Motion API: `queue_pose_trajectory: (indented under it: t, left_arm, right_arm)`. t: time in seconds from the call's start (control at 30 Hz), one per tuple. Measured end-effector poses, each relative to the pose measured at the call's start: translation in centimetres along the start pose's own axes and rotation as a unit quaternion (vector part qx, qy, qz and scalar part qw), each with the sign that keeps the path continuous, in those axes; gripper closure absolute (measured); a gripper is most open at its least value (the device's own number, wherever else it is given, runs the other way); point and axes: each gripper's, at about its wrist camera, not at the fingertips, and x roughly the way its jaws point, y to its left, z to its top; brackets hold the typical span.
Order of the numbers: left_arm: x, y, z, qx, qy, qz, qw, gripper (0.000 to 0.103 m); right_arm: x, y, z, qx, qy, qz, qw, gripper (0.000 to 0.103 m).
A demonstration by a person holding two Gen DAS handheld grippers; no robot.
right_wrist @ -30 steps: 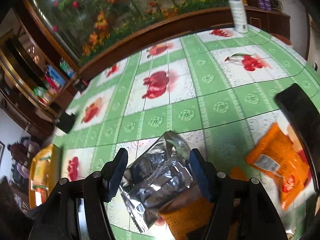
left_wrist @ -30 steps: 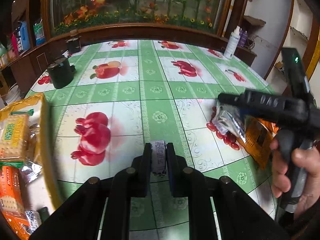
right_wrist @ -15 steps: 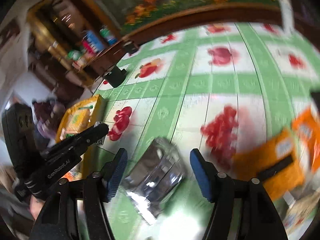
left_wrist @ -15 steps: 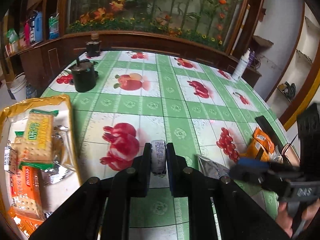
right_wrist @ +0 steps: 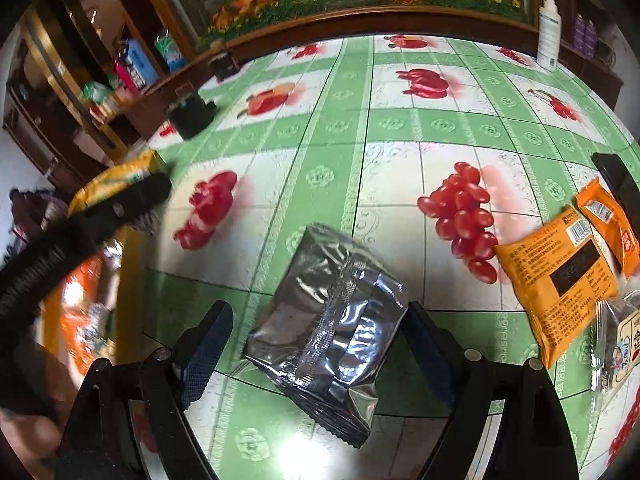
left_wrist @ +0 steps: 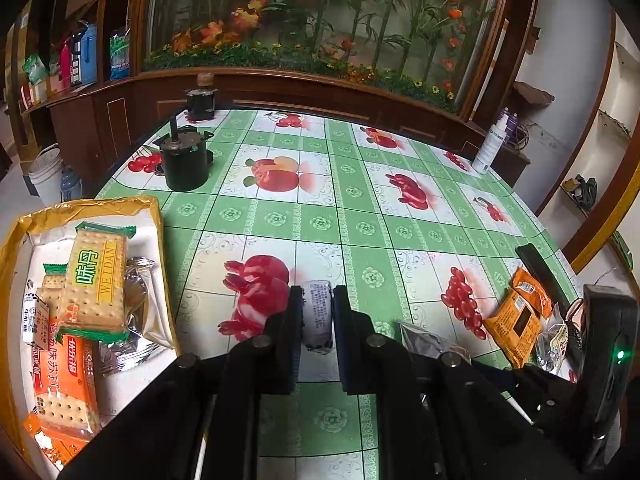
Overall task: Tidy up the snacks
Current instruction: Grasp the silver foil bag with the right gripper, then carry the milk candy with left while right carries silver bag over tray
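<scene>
we see silver packet (right_wrist: pixel 332 312) flat on table (right_wrist: pixel 400 136), beside yellow tray (left_wrist: pixel 100 205). right gripper (right_wrist: pixel 316 344) jaws opening around it, not squeezing. packet light, crinkly, slippery; we think pinch puffy middle. left gripper (left_wrist: pixel 316 314) squeezes small white snack (left_wrist: pixel 316 312) near tray.

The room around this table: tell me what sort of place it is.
Probably a home dining or living room. A fruit-print tablecloth covers the table, a glass case of artificial flowers stands behind it, and wooden shelves hold household bottles and packets.
</scene>
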Motion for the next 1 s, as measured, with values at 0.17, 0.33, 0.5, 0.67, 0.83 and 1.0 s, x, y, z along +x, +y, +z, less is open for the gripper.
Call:
queue_pose_trajectory:
  t: [0.17,0.33,0.5,0.67,0.83,1.0]
  left_arm:
    - [-0.1,-0.1,0.0,0.0,-0.001,0.0,1.0,0.089]
    - [-0.3,-0.2,0.0,0.006,-0.004,-0.002,1.0,0.089]
    - [-0.3,-0.5,-0.3,0.012,-0.002,-0.003,0.9999,0.089]
    - [-0.3,-0.7,-0.3,0.013,-0.002,-0.003,0.9999,0.089]
    - [-0.4,-0.7,-0.2,0.013,-0.003,-0.004,0.9999,0.089]
    - [-0.4,-0.9,-0.2,0.014,-0.003,-0.004,0.9999,0.089]
  right_arm:
    - [-0.7,-1.4,-0.1,0.015,-0.012,0.031,0.999,0.031]
    - [-2.4,-2.2,0.3,0.031,-0.052,0.043,0.997,0.032]
    - [-3.3,-2.4,0.6,0.035,-0.074,0.047,0.996,0.032]
    - [-3.3,-2.1,0.7,0.03,-0.076,0.05,0.995,0.032]
    - [-3.4,-2.1,0.7,0.026,-0.08,0.048,0.995,0.032]
    - [-3.4,-2.0,0.8,0.023,-0.083,0.046,0.995,0.032]
